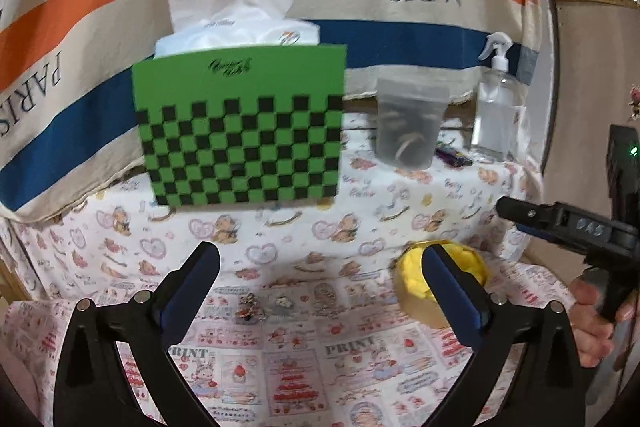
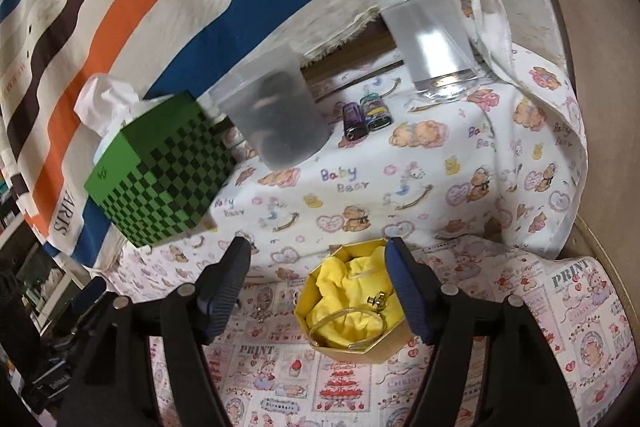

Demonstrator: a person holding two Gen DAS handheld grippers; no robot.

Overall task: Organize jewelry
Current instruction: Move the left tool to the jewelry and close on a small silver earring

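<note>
A gold jewelry box (image 2: 352, 311) lined with yellow cloth sits on the printed cloth; a bangle (image 2: 340, 319) and a small gold piece (image 2: 378, 301) lie inside. It also shows in the left wrist view (image 1: 416, 283). Two small jewelry pieces (image 1: 250, 307) (image 1: 284, 303) lie on the cloth between my left gripper's fingers. My left gripper (image 1: 320, 267) is open and empty above them. My right gripper (image 2: 320, 275) is open and empty, its right finger over the box's edge. It shows from the side in the left wrist view (image 1: 560, 223).
A green checkered tissue box (image 1: 240, 127) stands at the back left. A frosted plastic cup (image 1: 408, 123), two lighters (image 2: 364, 115) and a clear spray bottle (image 1: 496, 107) stand at the back right. A striped cloth hangs behind.
</note>
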